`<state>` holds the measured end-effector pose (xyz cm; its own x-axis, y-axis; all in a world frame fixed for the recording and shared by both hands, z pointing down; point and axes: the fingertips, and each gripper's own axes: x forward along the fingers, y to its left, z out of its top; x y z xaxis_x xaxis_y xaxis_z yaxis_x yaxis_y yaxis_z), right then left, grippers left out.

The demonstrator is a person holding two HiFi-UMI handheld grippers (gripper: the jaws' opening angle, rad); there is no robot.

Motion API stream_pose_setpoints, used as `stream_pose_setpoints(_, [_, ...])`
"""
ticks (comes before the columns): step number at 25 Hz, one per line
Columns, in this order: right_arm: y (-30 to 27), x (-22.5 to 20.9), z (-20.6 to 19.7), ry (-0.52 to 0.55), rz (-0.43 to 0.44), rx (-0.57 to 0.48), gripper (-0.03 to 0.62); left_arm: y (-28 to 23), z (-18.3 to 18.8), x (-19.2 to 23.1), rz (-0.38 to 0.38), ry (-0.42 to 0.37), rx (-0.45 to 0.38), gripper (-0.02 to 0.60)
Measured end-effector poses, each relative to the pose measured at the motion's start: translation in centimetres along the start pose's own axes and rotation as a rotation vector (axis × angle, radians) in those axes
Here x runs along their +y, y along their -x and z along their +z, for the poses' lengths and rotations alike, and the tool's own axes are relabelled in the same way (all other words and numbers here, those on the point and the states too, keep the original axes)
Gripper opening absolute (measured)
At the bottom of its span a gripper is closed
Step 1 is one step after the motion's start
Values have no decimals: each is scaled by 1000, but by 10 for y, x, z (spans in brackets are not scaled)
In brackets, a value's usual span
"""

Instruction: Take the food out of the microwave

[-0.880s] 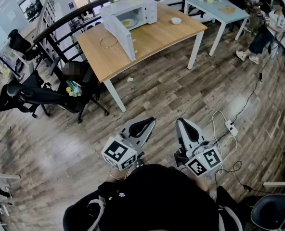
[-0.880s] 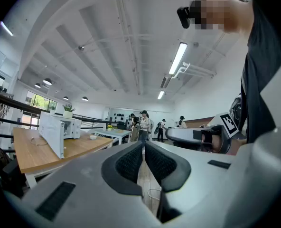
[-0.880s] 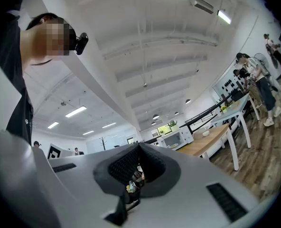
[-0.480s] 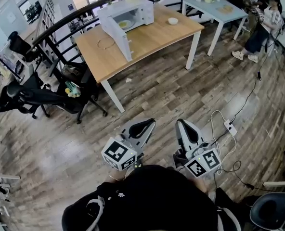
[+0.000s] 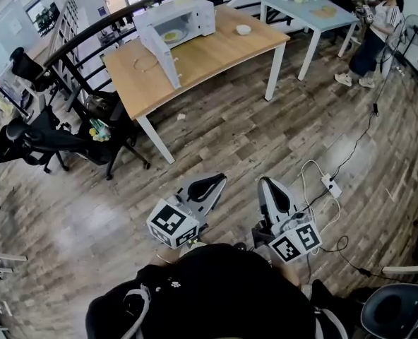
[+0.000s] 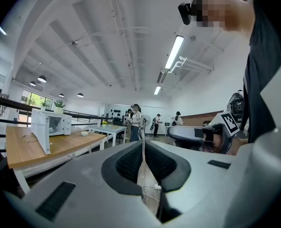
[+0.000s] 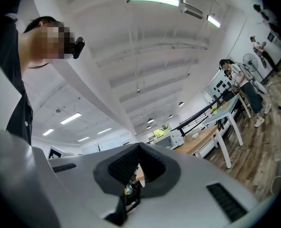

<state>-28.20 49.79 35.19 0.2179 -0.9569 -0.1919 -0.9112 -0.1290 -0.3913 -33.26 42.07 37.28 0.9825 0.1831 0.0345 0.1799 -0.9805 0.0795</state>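
- One microwave (image 5: 174,21) stands on the wooden surface (image 5: 223,48) with its door (image 5: 159,51) swung wide open towards the viewer.
- One plate of yellow food (image 5: 171,35) sits inside the microwave's cavity.
- One small white bowl (image 5: 243,29) rests on the same surface to the right of the microwave, well apart from it. One thin ring (image 5: 144,63) lies beside the open door.
- There are two surfaces in all; the second, pale blue surface (image 5: 304,7) stands further right of the microwave, and one person (image 5: 375,30) stands at its far end.
- There are two grippers, the left gripper (image 5: 212,182) and the right gripper (image 5: 269,183). Both are held low over the plank floor, far from the microwave and pointing roughly towards it, so the food is well out of reach of both.
- In its own view the left gripper (image 6: 143,146) has its jaws together with only a thin slit between the pads and nothing in it. The right gripper (image 7: 138,151) is likewise closed and empty.
- Only the head view shows the food. The left gripper view shows the microwave (image 6: 50,124) side-on, where the food cannot be made out, along with several distant people the head view does not show.
- The right gripper view catches the microwave (image 7: 171,139) only small and far off.
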Motion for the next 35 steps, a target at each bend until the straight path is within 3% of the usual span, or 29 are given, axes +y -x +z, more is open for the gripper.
stream_pose_setpoints(8, [42,-24,7,-45,-8,-26,2,-21,-6,-36,5,-13,18,25])
stream_pose_setpoints(15, [56,-38,16,-34,-33,-46,2,-21,-19,-24,48,-23,70,25])
stream_pose_setpoints(23, [59,-67,30,-9,-130,-71,1,-92,-10,-22,-98,-25,33,25])
stream_pose_setpoints(27, [32,-86,32,-15,-147,-71,0,-114,0,4,-119,-39,13,25])
stream_pose_setpoints(35, [-61,-111,23,-12,-71,-21,0,-125,-4,96,-19,-16,10,25])
